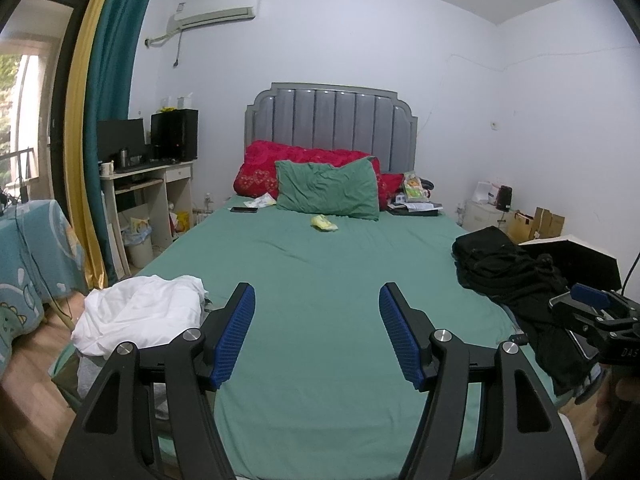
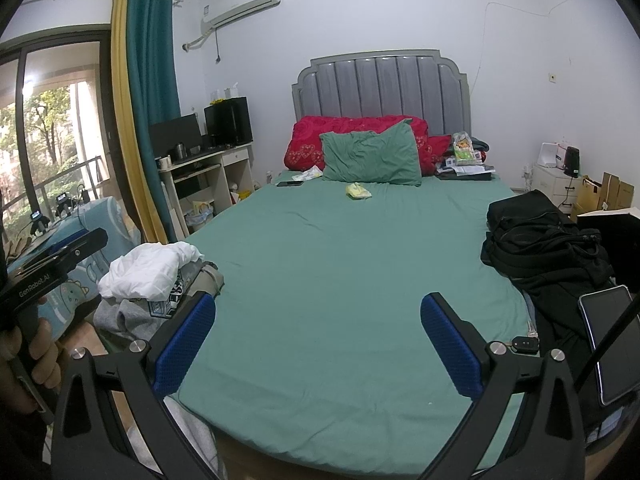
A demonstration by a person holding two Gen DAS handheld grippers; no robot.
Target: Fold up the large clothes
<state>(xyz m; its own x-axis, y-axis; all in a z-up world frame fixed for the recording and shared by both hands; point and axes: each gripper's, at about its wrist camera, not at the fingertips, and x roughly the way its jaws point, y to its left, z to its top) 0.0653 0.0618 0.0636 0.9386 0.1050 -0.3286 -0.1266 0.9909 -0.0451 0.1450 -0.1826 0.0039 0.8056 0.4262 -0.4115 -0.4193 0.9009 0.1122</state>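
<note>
"GenRobot.AI" in white on the left tool's (image 2: 52, 276) black body, partial "DAS" on right tool (image 1: 616, 350)

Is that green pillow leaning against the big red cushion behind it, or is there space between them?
Touching. In the right wrist view the green pillow overlaps and rests against the red cushion, with no gap showing; the left wrist view shows the same.

I see a green sheet (image 2: 340, 280) on the bed, a green pillow (image 2: 370, 156) against a red one patterned with hearts (image 2: 308, 140), white clothes (image 2: 148, 270) heaped over grey, a black pile (image 2: 540, 248), and blue pads (image 1: 234, 336) on my black gripper.
</note>
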